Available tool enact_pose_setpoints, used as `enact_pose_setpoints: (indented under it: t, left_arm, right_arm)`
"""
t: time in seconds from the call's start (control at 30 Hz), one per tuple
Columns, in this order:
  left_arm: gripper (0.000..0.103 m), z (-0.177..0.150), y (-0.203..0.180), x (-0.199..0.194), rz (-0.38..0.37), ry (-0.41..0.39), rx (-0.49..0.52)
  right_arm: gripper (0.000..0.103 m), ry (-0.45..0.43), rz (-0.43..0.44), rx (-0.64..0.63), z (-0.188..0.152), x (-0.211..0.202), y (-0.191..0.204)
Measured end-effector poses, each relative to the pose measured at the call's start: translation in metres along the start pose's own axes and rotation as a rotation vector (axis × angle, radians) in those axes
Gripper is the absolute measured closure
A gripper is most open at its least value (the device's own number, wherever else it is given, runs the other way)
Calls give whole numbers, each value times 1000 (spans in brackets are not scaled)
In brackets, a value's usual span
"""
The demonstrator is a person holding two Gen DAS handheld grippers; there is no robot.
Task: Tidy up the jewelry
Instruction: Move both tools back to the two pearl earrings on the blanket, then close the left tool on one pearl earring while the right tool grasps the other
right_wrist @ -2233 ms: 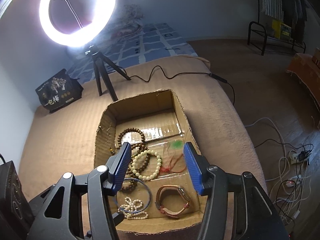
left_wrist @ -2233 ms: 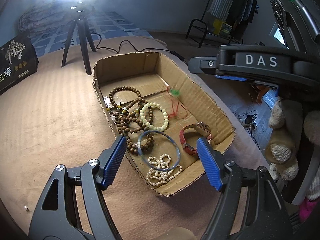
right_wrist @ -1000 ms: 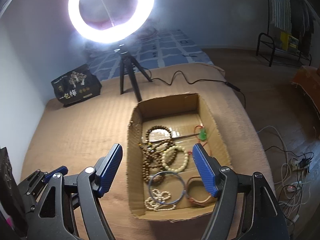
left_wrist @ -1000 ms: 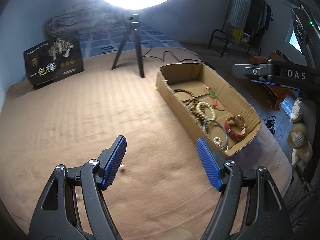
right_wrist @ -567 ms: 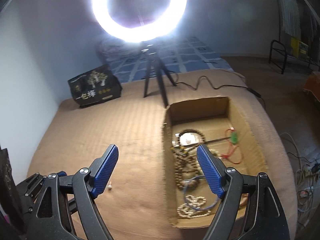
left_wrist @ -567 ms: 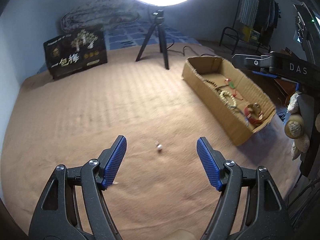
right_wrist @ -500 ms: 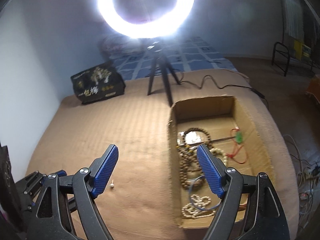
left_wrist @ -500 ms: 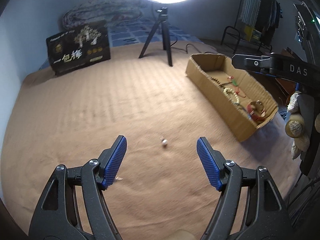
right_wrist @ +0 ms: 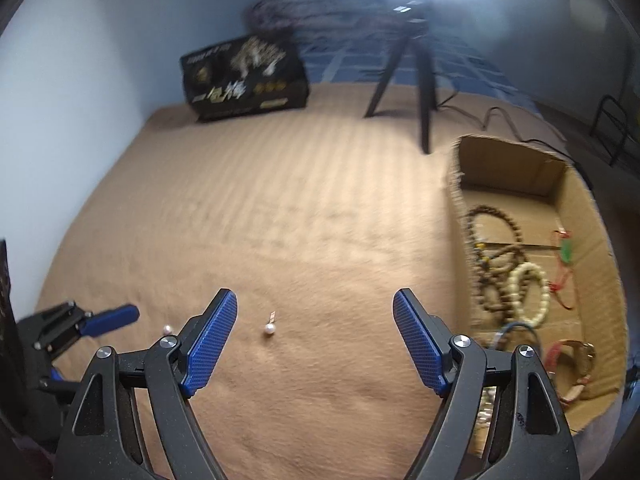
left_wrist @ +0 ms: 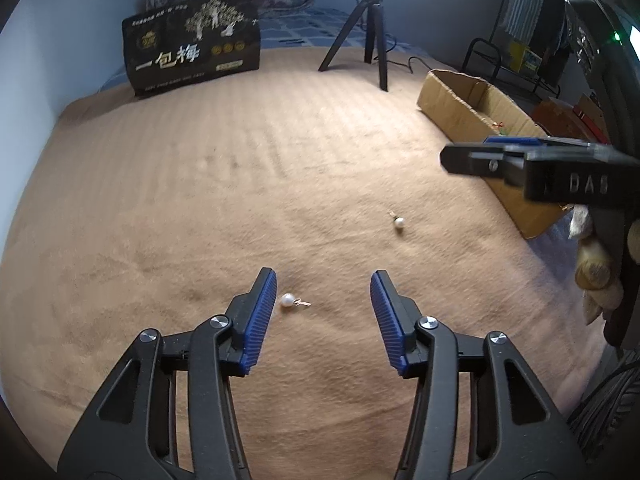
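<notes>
Two pearl earrings lie on the tan blanket. One pearl earring (left_wrist: 289, 301) sits between the fingers of my open left gripper (left_wrist: 323, 286), close to the left finger. The second pearl earring (left_wrist: 398, 221) lies further right; in the right wrist view this earring (right_wrist: 270, 328) lies between the fingers of my open right gripper (right_wrist: 315, 303). The first pearl (right_wrist: 168, 329) shows beside the left gripper's fingertips (right_wrist: 116, 316). The cardboard box (right_wrist: 568, 184) at the right holds bead bracelets (right_wrist: 496, 256), a blue bangle and a red watch (right_wrist: 572, 360). The right gripper (left_wrist: 504, 160) hangs above the blanket.
A ring light on a black tripod (left_wrist: 374, 24) stands at the back of the bed. A black printed box (left_wrist: 194, 48) leans at the back left. The box (left_wrist: 476, 100) lies at the bed's right edge. A cable (right_wrist: 504, 120) runs behind it.
Both grippers swung left, away from the box, and dropped low over the blanket. The left gripper narrowed and now brackets one pearl earring. The right gripper now frames the other.
</notes>
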State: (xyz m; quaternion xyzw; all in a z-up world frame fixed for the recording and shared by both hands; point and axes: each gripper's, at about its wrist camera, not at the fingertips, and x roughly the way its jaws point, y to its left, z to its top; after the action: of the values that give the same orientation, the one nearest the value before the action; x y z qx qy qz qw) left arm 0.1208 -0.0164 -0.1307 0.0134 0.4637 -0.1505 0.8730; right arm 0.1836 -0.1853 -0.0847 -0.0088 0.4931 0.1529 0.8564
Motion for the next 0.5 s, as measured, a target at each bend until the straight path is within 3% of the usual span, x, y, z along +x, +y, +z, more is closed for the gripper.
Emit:
enact_pose_setpoints:
  t: [0.13,0.23,0.37,0.5]
  left_arm:
    - [60,-4,10,7,-4,17,-13]
    - [60,-8,16,13,-13,37,-27]
    - [67,-13,19,20,-25,55,-29]
    - [74,-14,19,25,-37,65,-27]
  right_arm:
    - [38,55,21,-40,-8,16,9]
    - [40,85,20,-59,-15,26,12]
    - [52,118,32,-82,-22,37,14]
    - [54,131,32,-94,-23,42,15]
